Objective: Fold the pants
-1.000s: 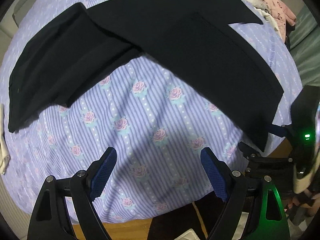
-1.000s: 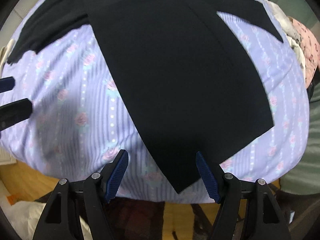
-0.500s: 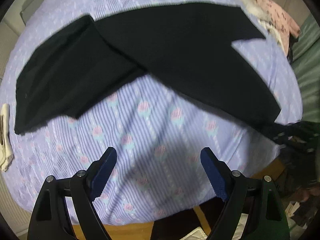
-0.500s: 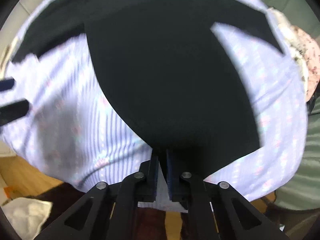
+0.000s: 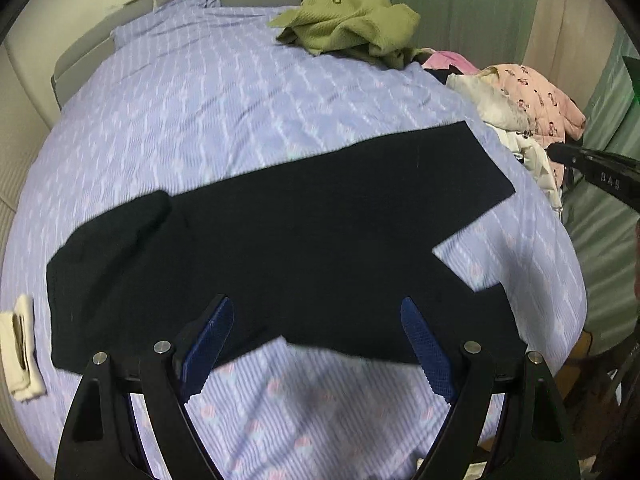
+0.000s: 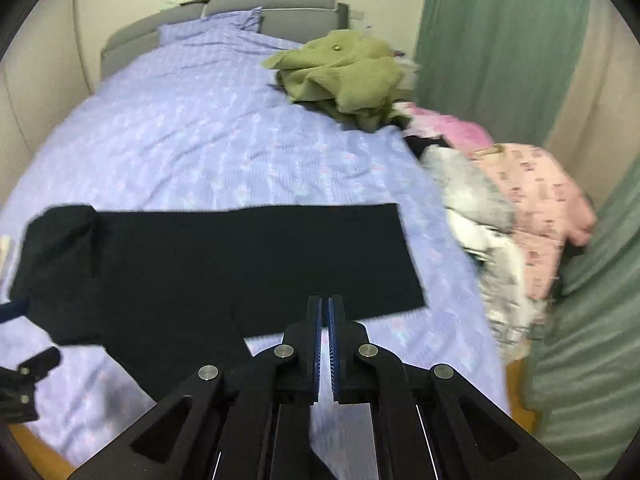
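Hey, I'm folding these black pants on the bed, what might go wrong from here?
The right gripper is shut, but the left wrist view shows no cloth hanging from it, so it may not be holding the pants leg at all. The legs lie splayed apart, so a fold could end crooked.

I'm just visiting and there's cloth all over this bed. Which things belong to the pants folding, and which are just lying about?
Part of the job:
- black pants
- left gripper, open
- right gripper, shut

Lying about:
- green garment
- pink patterned garment
- folded cream cloth
- bedsheet
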{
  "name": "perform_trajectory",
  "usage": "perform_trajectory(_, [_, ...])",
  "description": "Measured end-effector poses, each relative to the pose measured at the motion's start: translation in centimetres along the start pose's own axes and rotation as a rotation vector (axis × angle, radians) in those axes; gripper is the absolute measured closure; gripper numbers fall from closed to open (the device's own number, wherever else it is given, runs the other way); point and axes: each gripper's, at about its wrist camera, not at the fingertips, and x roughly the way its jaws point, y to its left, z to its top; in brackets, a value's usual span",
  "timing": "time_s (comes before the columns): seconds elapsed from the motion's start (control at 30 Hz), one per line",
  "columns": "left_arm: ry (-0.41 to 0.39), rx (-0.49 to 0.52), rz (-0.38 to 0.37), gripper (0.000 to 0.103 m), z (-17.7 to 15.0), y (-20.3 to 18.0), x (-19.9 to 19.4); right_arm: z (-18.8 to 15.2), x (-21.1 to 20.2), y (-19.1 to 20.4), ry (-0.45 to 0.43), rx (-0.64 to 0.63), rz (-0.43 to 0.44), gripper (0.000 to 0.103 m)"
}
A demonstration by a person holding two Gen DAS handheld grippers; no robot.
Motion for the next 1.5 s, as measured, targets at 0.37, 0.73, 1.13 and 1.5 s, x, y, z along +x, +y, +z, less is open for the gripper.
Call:
perform_trajectory(0.37, [0.141, 0.053, -0.044, 0.017, -0.3, -3.1, 4.2, -7.3, 7.1, -0.3, 0.278, -0.036, 0.247, 0.046])
perform_trajectory(0.73, [0.230, 0.153, -0.058, 0.017, -1.0, -8.9, 7.5, -12.9, 13.4, -3.1, 0.479, 0.115, 0.352, 0.046])
perform_trajectory(1.13, [0.262, 0.149, -0.030, 0.017, -0.7, -10.2, 8.4, -14.7, 17.8, -3.5, 0.532, 0.204, 0.409, 0.048])
perform_trajectory(1.5, [0.239, 0.128, -0.023, 0.017, 0.4, -10.2, 7.8, -12.8, 13.7, -5.6, 0.435, 0.262, 0.432, 0.095])
